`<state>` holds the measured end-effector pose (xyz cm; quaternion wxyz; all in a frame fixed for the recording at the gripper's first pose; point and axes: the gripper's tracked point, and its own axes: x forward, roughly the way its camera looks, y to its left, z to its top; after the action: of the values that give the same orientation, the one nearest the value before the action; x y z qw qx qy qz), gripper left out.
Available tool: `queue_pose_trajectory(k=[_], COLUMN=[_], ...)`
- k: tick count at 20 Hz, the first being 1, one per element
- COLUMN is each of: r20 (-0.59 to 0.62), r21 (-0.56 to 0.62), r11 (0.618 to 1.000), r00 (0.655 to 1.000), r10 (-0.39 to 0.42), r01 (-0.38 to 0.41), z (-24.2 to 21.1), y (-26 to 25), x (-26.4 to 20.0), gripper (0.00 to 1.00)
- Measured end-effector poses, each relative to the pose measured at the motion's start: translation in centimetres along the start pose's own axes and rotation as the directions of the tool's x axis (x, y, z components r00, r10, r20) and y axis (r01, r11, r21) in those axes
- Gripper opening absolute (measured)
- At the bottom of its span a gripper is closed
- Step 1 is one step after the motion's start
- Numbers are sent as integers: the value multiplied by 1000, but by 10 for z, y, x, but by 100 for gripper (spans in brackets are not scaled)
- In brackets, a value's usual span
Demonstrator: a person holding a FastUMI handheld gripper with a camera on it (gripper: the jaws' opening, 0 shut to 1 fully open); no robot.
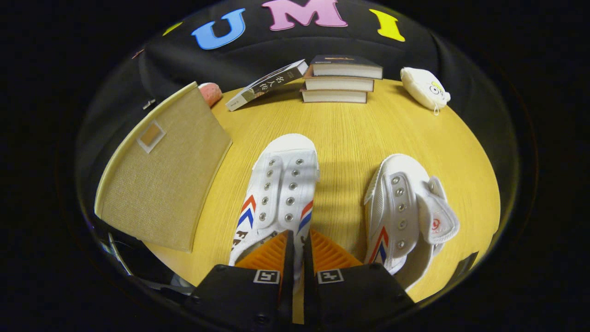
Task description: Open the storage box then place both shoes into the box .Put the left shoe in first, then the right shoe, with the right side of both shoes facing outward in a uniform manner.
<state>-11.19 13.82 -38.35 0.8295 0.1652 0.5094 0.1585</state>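
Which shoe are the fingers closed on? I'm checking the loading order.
The shoe nearer the beige box; the fingers pinch its side wall. The other shoe lies apart, tongue flopped outward.

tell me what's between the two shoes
Bare table, crossed by a shadow, in the claw view. The nearly shut claw nips the left shoe; the right shoe lies apart.

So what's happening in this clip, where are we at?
A person is working a hand-held gripper over a wooden table. Its fingers are nearly closed on the heel edge of the nearer white shoe; whether both press on it is unclear. The second white shoe lies beside it, tongue flopped sideways. The beige storage box stands next to the first shoe, and neither shoe is in it yet. Beyond are a stack of books, a leaning book and a white plush toy.
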Motion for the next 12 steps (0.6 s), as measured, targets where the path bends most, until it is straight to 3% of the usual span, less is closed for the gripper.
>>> queue_pose_trajectory(k=[2, 7, 12], r20=[-7, 9, 91], r21=[91, 188, 213], r11=[996, 975, 955], r00=[1000, 993, 977], r10=[24, 115, 192], r01=[-23, -115, -207], z=[4, 21, 48], y=[4, 32, 50], x=[-6, -28, -60], gripper=[6, 5, 5])
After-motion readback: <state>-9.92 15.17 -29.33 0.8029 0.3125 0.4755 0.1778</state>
